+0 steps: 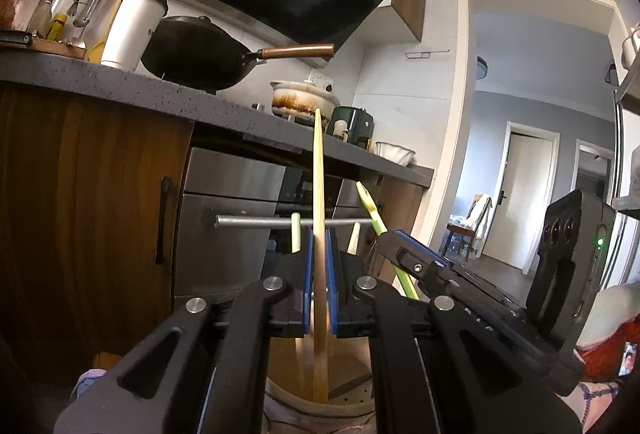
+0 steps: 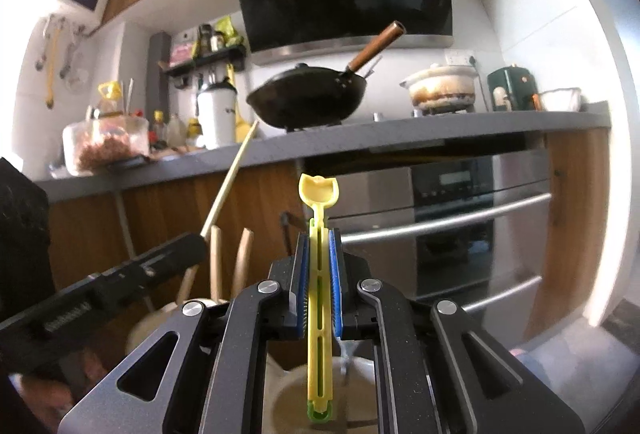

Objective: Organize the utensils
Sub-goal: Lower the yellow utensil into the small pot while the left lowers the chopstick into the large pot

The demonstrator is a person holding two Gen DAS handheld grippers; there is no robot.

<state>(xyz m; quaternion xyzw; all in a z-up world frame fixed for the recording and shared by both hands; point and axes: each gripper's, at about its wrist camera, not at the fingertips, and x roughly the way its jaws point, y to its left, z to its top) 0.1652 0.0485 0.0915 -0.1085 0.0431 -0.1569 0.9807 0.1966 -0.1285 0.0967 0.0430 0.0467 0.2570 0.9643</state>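
Note:
My left gripper point(image 1: 319, 238) is shut on a long bamboo utensil point(image 1: 319, 170) that stands upright, its lower end inside a beige holder point(image 1: 352, 404) below the fingers. Two more wooden handles point(image 1: 295, 232) rise from that holder. My right gripper point(image 2: 319, 240) is shut on a yellow-green plastic utensil point(image 2: 319, 274), held upright over a pale container point(image 2: 288, 400). In the left wrist view the right gripper point(image 1: 400, 242) sits close on the right with the green utensil point(image 1: 370, 206) sticking up. In the right wrist view the left gripper point(image 2: 198, 242) holds the bamboo stick point(image 2: 232, 178) at the left.
A grey countertop point(image 2: 400, 132) runs behind, carrying a black wok point(image 2: 308, 102), a white tumbler point(image 2: 216, 118), a clay pot point(image 2: 440, 86) and jars. A steel oven point(image 2: 460, 234) with a bar handle sits under it. A doorway point(image 1: 532, 154) opens at the right.

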